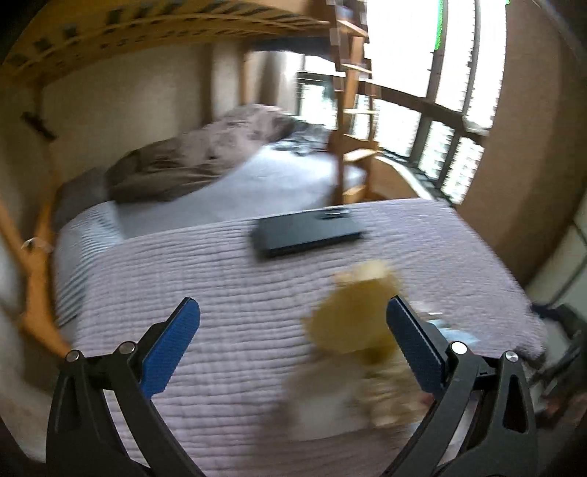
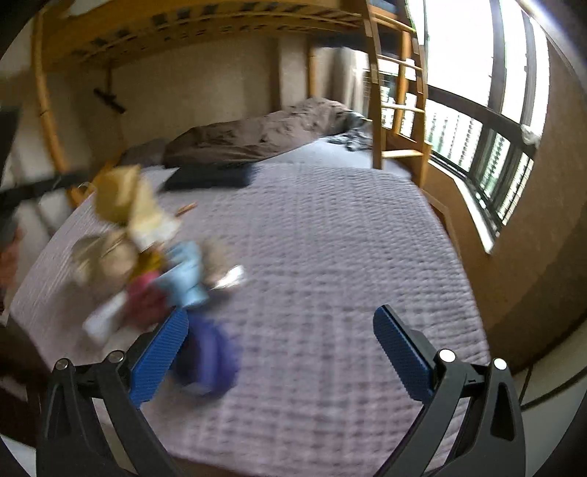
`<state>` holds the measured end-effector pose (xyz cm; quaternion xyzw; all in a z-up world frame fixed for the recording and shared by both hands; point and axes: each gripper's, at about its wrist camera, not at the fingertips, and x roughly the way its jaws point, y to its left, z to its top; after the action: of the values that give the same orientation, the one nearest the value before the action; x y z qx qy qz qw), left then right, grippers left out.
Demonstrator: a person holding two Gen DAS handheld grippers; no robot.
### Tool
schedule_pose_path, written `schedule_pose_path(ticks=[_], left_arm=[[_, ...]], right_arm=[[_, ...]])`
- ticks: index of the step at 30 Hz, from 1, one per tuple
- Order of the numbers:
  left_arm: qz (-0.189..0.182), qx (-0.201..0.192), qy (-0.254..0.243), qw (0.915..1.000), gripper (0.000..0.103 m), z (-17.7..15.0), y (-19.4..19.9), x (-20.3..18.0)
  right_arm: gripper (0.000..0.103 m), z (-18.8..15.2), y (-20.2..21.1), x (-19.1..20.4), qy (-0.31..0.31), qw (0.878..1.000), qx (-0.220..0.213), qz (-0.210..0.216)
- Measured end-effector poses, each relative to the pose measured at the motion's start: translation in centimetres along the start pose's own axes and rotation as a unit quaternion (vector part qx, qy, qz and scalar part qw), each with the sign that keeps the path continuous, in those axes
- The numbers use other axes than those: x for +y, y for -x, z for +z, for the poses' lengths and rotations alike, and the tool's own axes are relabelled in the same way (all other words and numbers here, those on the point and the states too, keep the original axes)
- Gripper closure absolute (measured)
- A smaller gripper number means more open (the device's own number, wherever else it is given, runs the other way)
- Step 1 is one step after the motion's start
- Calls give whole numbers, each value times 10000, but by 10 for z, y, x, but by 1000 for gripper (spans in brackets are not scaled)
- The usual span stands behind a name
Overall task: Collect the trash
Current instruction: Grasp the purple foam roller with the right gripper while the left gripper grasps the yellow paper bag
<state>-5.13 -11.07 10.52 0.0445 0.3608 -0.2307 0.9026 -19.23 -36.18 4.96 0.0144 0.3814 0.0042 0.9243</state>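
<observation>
Left wrist view: left gripper (image 1: 293,323) spread wide, empty; blurred trash pile (image 1: 352,341) on the bed quilt (image 1: 220,286) sits against its right finger. Right gripper (image 2: 280,335) also wide, empty, pile (image 2: 154,264) beyond its left finger. Looks like approach step; next: centre one piece between fingers, then close.

We are looking across a bed (image 2: 330,257) at scattered trash (image 2: 146,257) under a bunk frame (image 2: 205,22).

We are seeing the trash lying in a loose heap on the bed's near left part in the right wrist view, with a laptop (image 1: 306,231) lying flat farther back. Behind it, a crumpled blanket (image 2: 264,137) is resting on a second mattress (image 1: 279,176). A ladder (image 2: 400,102) is standing to the right, before the window (image 2: 477,91).
</observation>
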Motion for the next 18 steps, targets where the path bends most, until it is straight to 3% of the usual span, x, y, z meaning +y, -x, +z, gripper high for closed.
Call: schedule_pose_path(ticks=[3, 7, 14, 18], left_arm=[[-215, 179, -161, 9995, 1, 0, -17, -30], [-361, 582, -61, 9976, 1, -8, -48, -32], [-730, 744, 454, 9935, 1, -12, -65, -21], [-811, 785, 491, 9924, 5, -10, -71, -20]], right_arm=[[4, -12, -1, 21, 89, 9999, 21, 80], [4, -20, -10, 36, -3, 9994, 142, 300], [25, -19, -34, 45, 45, 9989, 374, 292], [28, -23, -43, 50, 242, 9979, 543, 246]])
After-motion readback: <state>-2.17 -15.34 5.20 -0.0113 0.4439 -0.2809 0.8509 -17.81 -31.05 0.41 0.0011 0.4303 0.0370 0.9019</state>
